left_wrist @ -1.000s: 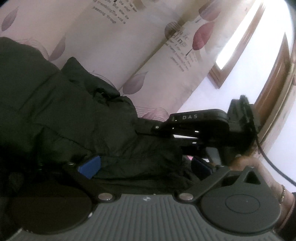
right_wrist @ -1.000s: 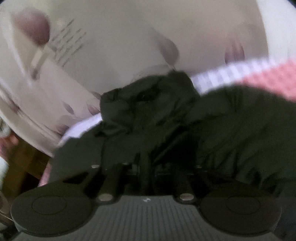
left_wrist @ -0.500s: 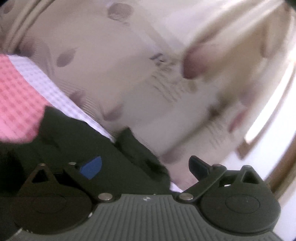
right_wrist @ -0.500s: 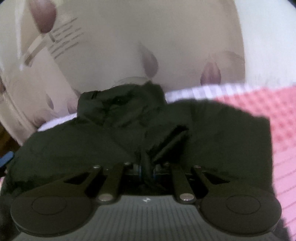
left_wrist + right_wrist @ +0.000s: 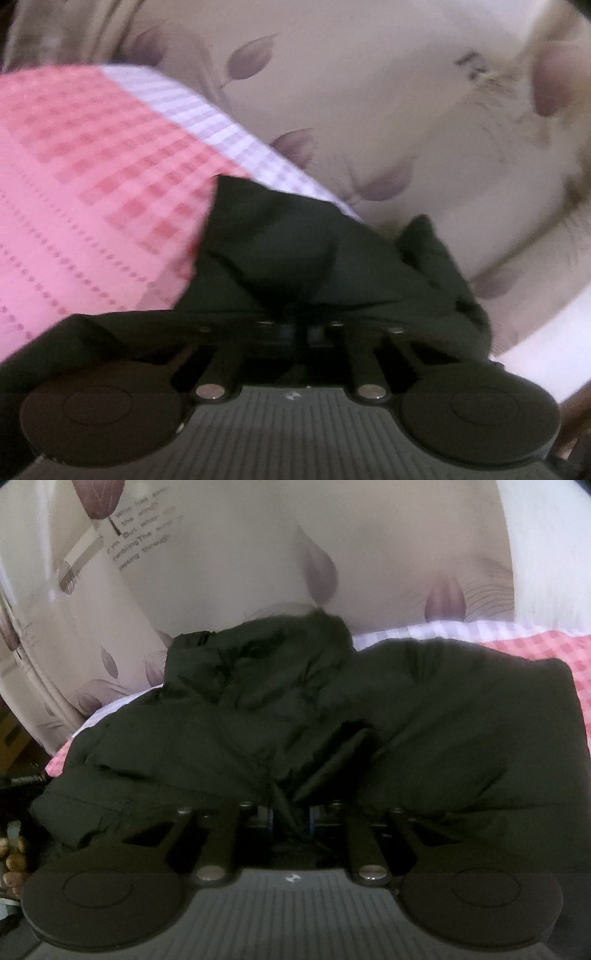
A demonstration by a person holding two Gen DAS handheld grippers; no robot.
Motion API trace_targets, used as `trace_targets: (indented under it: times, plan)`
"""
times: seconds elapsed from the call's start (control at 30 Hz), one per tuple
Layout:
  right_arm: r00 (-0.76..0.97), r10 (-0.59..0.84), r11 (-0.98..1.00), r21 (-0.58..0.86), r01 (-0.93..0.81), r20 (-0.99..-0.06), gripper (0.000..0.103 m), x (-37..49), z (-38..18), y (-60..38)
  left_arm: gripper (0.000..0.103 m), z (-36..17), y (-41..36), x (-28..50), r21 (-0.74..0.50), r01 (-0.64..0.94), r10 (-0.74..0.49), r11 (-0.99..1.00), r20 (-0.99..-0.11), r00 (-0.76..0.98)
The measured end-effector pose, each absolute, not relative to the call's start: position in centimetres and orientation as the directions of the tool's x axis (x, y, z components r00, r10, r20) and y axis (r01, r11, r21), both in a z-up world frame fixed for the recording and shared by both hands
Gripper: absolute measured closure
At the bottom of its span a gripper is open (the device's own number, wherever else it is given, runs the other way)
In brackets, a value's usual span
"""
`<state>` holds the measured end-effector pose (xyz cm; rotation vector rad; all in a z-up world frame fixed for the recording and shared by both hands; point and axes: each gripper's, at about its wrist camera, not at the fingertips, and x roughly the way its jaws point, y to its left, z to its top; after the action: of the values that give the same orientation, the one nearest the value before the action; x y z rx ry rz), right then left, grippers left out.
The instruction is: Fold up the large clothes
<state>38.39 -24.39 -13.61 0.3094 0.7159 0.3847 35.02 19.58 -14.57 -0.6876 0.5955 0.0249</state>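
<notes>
Pink-and-white checked cloth (image 5: 96, 177) covers the bed, its far edge turning to a pale lilac check where it meets the wall. The wall behind carries cream wallpaper (image 5: 229, 590) printed with mauve leaves and lines of dark text. In the right wrist view some words read "Who has", "But when", "trembling The wind" and "passing through"; the line ends are blurred. In the left wrist view the print at far right is too smeared to read.

The dark jacket (image 5: 332, 716) lies spread on the bed, its collar or hood bunched at the far side against the wall, its body reaching right toward the pink check. The right gripper (image 5: 290, 818) has its fingers drawn close together, pinching a fold of jacket fabric at the near edge. The left gripper (image 5: 297, 330) is likewise pressed together on a fold of the same dark cloth, which rises in a peak just beyond it, with the pink cloth to the left.

At the near left of the right wrist view, dim clutter and a strip of brown wood are cut off and hard to make out. The left wrist view is motion-blurred throughout.
</notes>
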Motion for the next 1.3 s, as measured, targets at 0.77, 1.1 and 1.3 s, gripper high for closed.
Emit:
trace_targets:
  times: [0.77, 1.1, 1.3]
  plan:
    - [0.678, 0.372, 0.910, 0.106, -0.400, -0.634, 0.085, 41.1, -10.4, -15.7, 0.055, -11.0, 12.7, 37.9, -0.337, -0.026, -0.155, 0.941, -0.499, 0.853]
    - [0.685, 0.362, 0.927, 0.166, -0.337, -0.633, 0.086, 40.8, -13.1, -22.2, 0.091, -14.4, 17.7, 38.7, -0.487, -0.151, -0.160, 0.860, -0.539, 0.827]
    - [0.688, 0.440, 0.898, 0.268, -0.349, -0.577, 0.086, 40.9, -13.6, -24.6, 0.092, -14.8, 20.7, 37.9, -0.549, -0.121, -0.208, 0.827, -0.498, 0.842]
